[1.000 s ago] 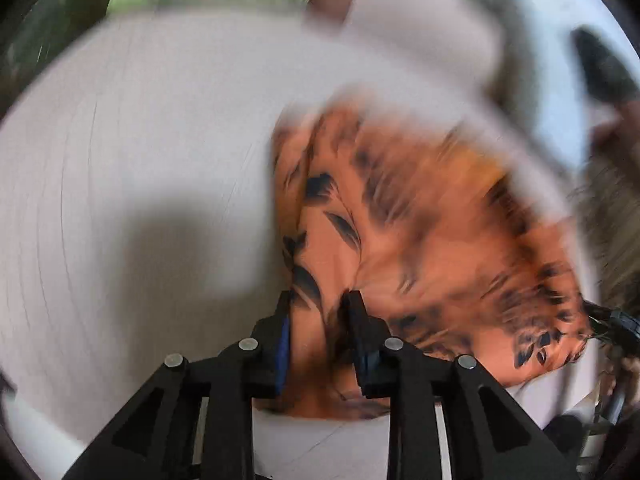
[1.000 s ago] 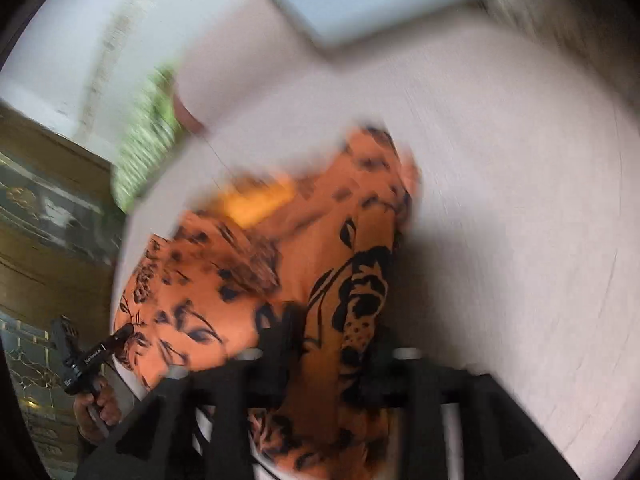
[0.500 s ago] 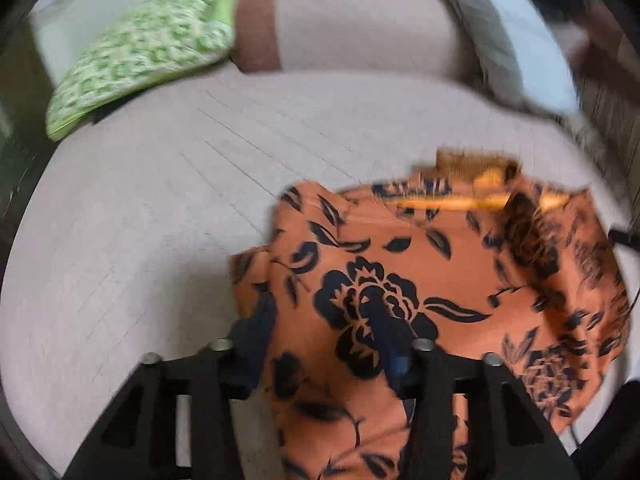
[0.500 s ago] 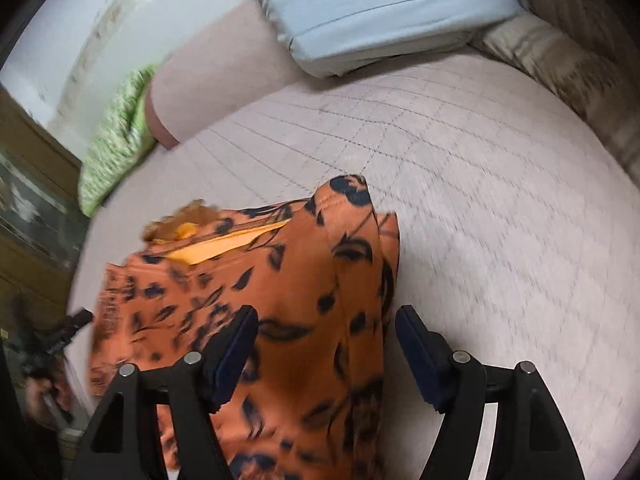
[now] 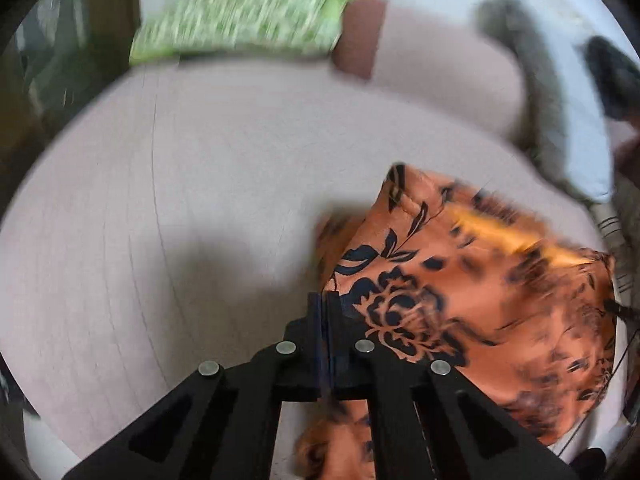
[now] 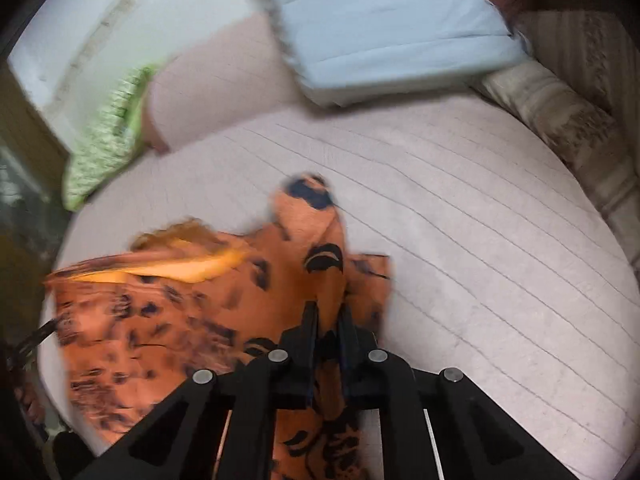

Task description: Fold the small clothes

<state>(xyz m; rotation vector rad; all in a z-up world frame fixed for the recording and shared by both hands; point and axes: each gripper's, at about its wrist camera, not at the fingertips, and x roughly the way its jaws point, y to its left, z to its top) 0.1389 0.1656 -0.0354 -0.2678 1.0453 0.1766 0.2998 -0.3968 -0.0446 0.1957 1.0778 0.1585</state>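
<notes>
An orange garment with a black flower print (image 5: pixel 480 300) lies rumpled on a pale pink quilted bed (image 5: pixel 160 200). My left gripper (image 5: pixel 324 300) is shut at the garment's left edge, its jaws pressed together with the cloth's rim caught at their tips. In the right wrist view the same garment (image 6: pixel 180 312) spreads to the left, with a yellow-orange lining showing along its far edge. My right gripper (image 6: pixel 328 312) is closing, and a raised fold of the orange cloth is pinched between its jaws near the garment's right side.
A green patterned pillow (image 5: pixel 240 12) and a pink bolster (image 5: pixel 440 60) lie at the head of the bed. A folded light blue blanket (image 6: pixel 384 28) and a beige patterned cushion (image 6: pixel 560 120) sit at the far right. Bare quilt (image 6: pixel 500 260) stretches right of the garment.
Both grippers stood open over the garment half a second ago and have now closed on it. The left one shifted to the cloth's left edge, and the cloth has bunched up.
</notes>
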